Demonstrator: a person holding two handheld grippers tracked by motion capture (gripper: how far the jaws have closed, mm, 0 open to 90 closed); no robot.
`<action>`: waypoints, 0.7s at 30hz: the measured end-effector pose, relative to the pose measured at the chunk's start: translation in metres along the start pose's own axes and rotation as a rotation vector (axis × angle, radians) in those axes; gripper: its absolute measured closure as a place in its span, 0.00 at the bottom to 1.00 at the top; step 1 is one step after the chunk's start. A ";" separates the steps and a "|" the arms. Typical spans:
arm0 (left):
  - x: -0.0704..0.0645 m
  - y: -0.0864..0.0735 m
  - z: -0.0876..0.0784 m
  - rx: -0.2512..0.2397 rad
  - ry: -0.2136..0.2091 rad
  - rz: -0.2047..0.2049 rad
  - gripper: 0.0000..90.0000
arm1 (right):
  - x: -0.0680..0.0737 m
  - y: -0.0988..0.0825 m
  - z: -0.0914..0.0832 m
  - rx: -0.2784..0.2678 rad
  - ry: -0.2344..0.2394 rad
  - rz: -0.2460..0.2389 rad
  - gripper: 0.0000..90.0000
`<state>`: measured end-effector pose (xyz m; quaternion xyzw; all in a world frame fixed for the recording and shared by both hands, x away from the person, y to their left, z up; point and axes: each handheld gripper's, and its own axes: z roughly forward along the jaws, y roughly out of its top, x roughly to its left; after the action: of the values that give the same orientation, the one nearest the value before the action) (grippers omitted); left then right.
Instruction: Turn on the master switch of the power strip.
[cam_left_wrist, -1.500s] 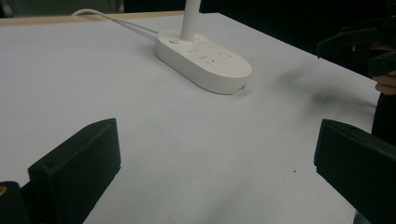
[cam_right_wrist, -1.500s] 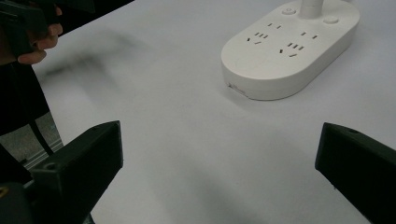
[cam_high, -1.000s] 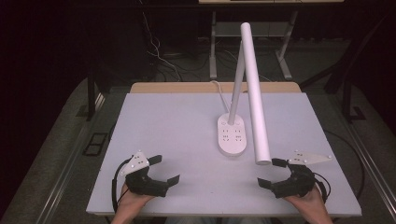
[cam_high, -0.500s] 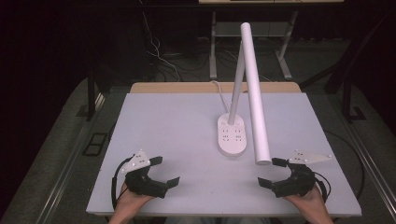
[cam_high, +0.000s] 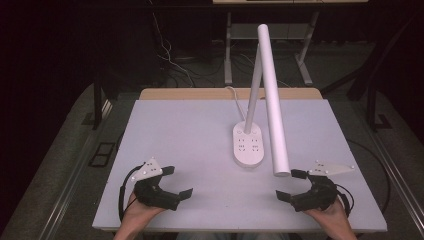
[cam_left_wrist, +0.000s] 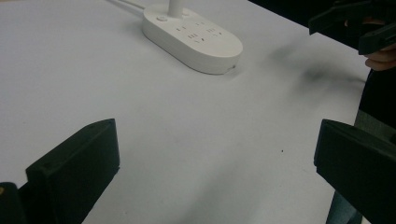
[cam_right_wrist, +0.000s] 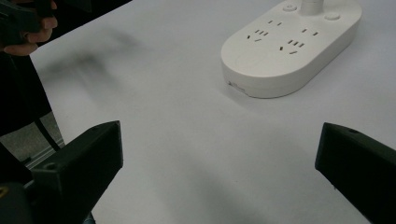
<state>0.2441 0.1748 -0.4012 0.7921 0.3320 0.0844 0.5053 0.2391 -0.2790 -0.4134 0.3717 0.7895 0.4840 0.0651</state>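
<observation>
The white desk lamp (cam_high: 250, 147) stands mid-bench, its long head (cam_high: 272, 100) slanting down toward the right tool (cam_high: 291, 186). Both that and the left tool (cam_high: 176, 182) rest wide apart, empty, near the bench (cam_high: 175, 130) front edge. A careless reach could knock the overhanging head and tip the lamp. No containers here.

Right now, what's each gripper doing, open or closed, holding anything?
Left gripper: open, holding nothing.
Right gripper: open, holding nothing, near the lamp.
</observation>
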 end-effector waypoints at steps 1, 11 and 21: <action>0.000 0.001 0.000 0.003 0.000 0.004 0.00 | 0.000 0.000 0.000 0.001 -0.001 -0.001 0.00; 0.004 0.008 0.003 0.008 -0.021 -0.008 0.00 | 0.000 0.000 0.001 0.005 0.000 -0.005 0.00; 0.009 0.022 0.006 0.034 -0.022 0.008 0.00 | 0.000 0.000 0.001 0.009 -0.002 -0.007 0.00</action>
<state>0.2638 0.1701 -0.3876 0.8028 0.3246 0.0722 0.4950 0.2392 -0.2780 -0.4140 0.3695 0.7930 0.4799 0.0659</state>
